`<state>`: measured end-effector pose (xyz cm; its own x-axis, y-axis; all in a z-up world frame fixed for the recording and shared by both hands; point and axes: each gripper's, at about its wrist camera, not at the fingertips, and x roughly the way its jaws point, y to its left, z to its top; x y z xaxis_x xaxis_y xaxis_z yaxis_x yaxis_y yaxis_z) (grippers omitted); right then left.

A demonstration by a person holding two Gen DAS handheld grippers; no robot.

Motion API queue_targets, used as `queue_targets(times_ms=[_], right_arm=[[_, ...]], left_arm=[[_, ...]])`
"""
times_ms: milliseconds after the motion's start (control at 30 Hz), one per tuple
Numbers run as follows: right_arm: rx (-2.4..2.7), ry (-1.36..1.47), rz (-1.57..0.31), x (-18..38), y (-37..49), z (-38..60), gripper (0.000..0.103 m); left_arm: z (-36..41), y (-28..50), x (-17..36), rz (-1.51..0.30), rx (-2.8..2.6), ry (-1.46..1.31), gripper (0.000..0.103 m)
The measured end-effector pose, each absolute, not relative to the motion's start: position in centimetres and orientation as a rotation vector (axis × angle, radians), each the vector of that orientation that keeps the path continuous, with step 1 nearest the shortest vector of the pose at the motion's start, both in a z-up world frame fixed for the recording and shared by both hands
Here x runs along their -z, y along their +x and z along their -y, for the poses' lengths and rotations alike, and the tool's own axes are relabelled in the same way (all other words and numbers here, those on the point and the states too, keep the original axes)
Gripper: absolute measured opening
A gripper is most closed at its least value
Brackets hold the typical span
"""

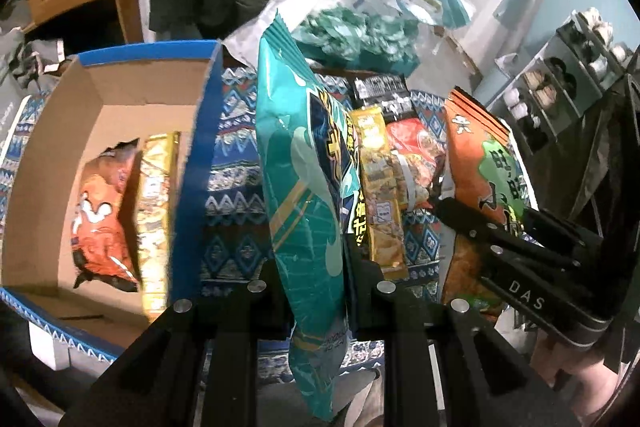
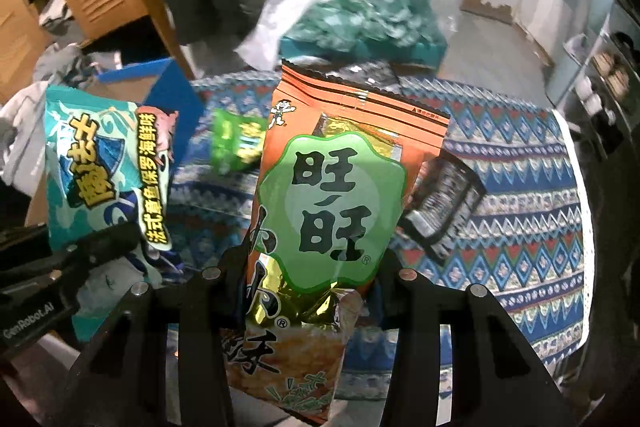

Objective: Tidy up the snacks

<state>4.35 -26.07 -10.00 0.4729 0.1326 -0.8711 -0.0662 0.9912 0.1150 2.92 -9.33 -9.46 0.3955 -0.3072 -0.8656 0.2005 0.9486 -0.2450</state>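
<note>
Left wrist view: the left gripper (image 1: 316,279) is pinching a teal snack bag (image 1: 304,163) beside the cardboard box (image 1: 132,99), while the right gripper (image 2: 310,267) is gripping an orange snack bag (image 2: 340,187).

Glossy foil snack bag (image 2: 320,203), matt cardboard box (image 1: 120,99)

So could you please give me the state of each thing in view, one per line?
Left gripper: shut on teal bag.
Teal bag: held aloft, sealed.
Right gripper: shut on orange bag.
Orange bag: held upright, sealed.
Box: open, two packs inside.
Gold pack: lying on cloth.
</note>
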Motion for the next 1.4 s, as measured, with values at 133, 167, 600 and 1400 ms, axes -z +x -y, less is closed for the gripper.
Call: queue_targets(times_ms=[133, 167, 600, 1400], right_arm=[[-0.169, 0.061, -1.055, 8.8, 4.7, 23.7, 0.043], [-0.18, 0.056, -1.049, 8.5, 4.9, 23.1, 0.043], [-0.306, -0.01, -1.01, 5.8, 6.8, 14.5, 0.043], [-0.448, -0.063, -1.074, 8.1, 10.6, 2.2, 0.044]], left_arm=[[7.3, 2.9, 8.3, -1.086, 0.307, -0.131, 0.019], [6.6, 2.9, 8.0, -1.077, 0.303, -0.138, 0.019], [-0.8, 2.6, 5.6, -1.006, 0.221, -0.181, 0.019], [-9.8, 4.1, 8.7, -1.035, 0.057, -0.24, 0.02]])
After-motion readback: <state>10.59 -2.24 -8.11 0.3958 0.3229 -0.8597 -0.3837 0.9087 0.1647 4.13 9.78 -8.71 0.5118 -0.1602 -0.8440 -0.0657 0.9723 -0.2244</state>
